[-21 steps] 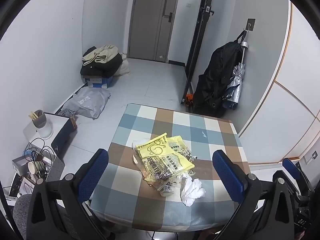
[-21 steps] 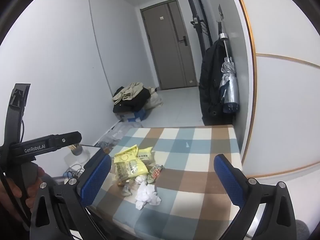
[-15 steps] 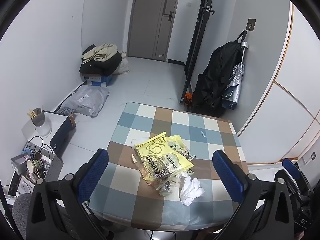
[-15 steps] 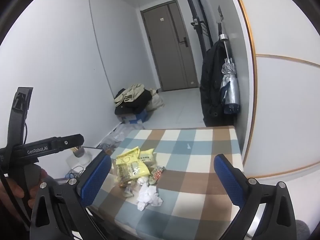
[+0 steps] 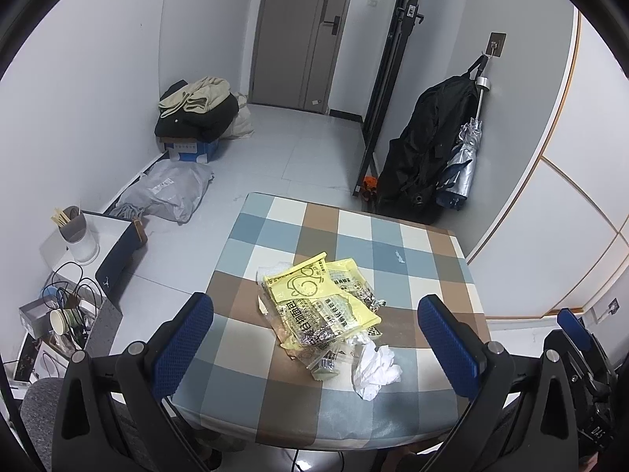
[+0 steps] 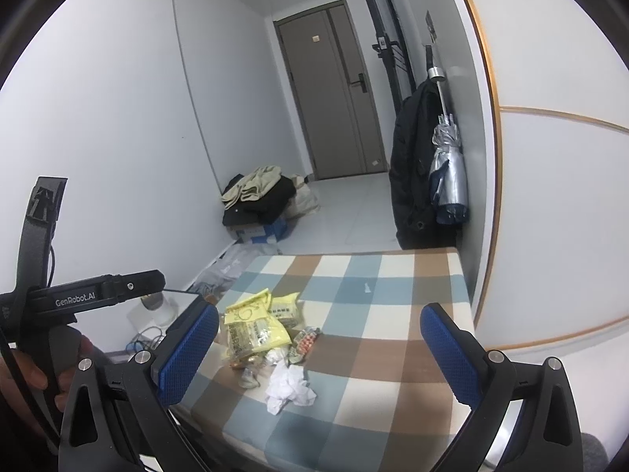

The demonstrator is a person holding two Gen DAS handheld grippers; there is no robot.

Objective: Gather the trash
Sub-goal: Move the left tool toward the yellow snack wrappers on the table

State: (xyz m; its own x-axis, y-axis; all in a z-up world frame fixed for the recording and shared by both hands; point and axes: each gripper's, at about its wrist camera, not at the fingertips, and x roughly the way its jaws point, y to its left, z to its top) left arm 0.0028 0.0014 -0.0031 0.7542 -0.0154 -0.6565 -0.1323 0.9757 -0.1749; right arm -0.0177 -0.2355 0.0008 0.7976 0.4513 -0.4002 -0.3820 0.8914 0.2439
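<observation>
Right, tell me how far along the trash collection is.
Nothing looks collected yet. The yellow wrappers, the crumpled tissue and the small packets all lie in one heap on the checked table. Nothing is in hand: the left tongs and right tongs both stand open above the table. All the picking up is left; no bin is in view.

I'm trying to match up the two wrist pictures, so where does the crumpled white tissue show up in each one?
Left wrist view: the crumpled white tissue sits low and right of centre, at the near end of the trash pile.
Right wrist view: the tissue lies low and left of centre, nearest the camera.
Shared landmark: the yellow wrapper just beyond it on the checked tablecloth.
</observation>
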